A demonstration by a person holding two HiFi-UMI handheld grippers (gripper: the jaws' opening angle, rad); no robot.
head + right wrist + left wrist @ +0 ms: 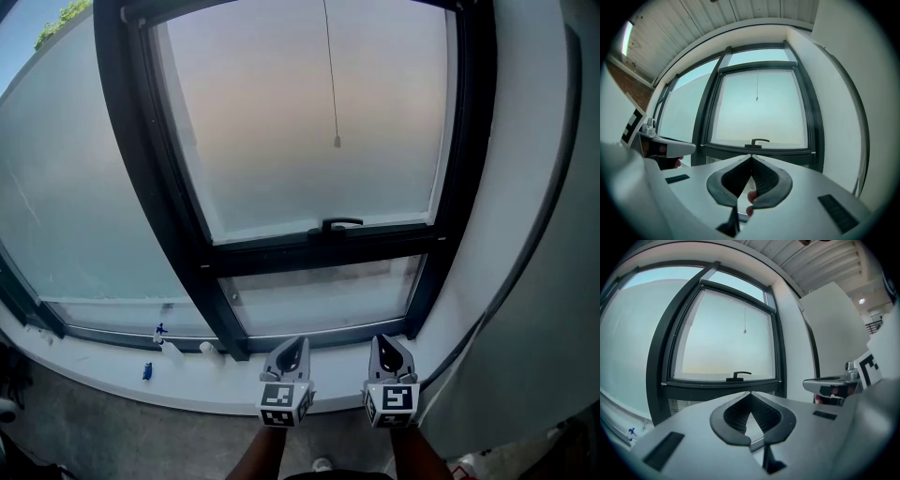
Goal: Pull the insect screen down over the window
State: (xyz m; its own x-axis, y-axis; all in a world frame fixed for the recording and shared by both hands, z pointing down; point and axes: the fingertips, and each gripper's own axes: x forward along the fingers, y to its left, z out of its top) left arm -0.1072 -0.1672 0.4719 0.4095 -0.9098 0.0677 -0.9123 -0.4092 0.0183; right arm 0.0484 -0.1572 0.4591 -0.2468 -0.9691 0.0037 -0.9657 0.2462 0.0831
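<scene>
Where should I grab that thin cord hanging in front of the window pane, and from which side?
Take the cord just above the small knob at its lower end, coming straight in from the room side. It hangs vertical and free, so jaws closing sideways should pinch it; the knob likely stops slipping.

The window (281, 122) stood ahead, with a wider pane (75, 187) to its left and a wall (525, 234) to its right. A cord (331, 75) hung down the middle of the window, its end above the handle (339, 224) and well apart from it. The handle sat at the middle of the window's bottom rail, with a lower pane (319, 300) beneath. The sill (103, 361) ran below, and a few small things (148, 370) lay on it to the left. Before the sill, the left tool (300, 343) and the right tool (382, 339) were side by side, near each other, both well apart from the handle and the cord
</scene>
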